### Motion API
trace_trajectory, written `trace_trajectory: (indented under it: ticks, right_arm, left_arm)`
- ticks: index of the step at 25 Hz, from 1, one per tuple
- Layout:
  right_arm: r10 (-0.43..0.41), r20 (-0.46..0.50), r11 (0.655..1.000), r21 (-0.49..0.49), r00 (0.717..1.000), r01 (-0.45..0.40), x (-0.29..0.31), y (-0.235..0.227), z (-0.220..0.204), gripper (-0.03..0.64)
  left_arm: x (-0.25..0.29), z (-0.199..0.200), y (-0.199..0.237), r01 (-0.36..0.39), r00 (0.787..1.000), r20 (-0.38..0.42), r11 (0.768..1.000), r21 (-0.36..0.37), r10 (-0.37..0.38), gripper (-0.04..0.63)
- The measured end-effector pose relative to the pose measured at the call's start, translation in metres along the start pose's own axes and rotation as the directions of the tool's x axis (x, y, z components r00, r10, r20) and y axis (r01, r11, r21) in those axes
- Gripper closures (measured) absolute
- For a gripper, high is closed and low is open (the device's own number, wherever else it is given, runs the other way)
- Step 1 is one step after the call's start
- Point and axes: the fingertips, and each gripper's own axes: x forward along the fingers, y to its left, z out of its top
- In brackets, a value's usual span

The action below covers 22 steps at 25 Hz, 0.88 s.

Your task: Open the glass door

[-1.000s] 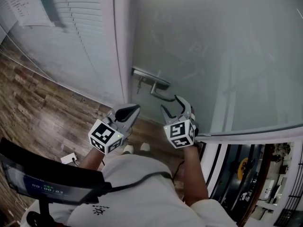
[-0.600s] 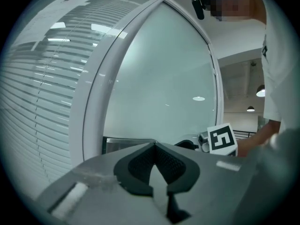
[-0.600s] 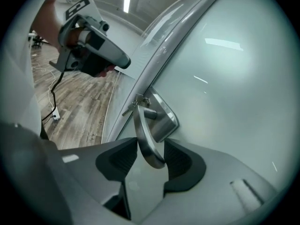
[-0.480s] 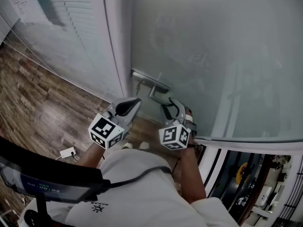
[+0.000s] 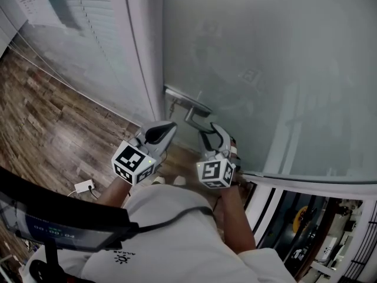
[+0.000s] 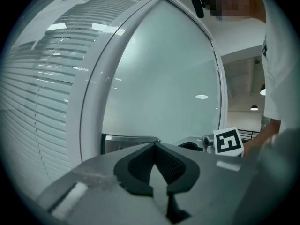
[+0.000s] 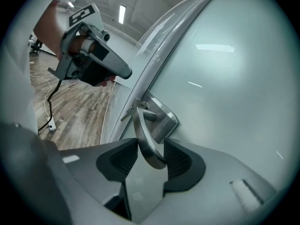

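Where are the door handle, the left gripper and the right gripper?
door handle [image 7: 144, 137], right gripper view, on the middle of the curved lever.
right gripper [image 5: 209, 130], head view, midway between its fingertips, at the handle's end.
left gripper [image 5: 169, 127], head view, at its closed fingertips.

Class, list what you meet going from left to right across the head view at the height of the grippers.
Wooden floor → left gripper → right gripper, closed on the door handle → frosted glass door.
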Motion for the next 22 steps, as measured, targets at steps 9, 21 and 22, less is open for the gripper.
trace_trajectory:
  ticks: [9,21,22]
  right_arm:
    - [0.017,0.061,0.978,0.208,0.998,-0.029,0.014,0.010,-0.010,0.449]
    - [0.059,0.032,0.981,0.184,0.998,-0.064,0.033,0.002,-0.009,0.453]
    - [0.061,0.031,0.982,0.179,0.998,-0.066,0.036,0.001,-0.009,0.453]
  left_arm:
    - [-0.003,-0.002,0.001,-0.009,1.000,-0.002,1.000,-0.010,0.009,0.592]
    - [-0.002,-0.001,0.006,-0.019,1.000,-0.009,1.000,0.000,0.019,0.592]
    - [-0.002,-0.001,0.007,-0.023,1.000,-0.009,1.000,0.001,0.023,0.592]
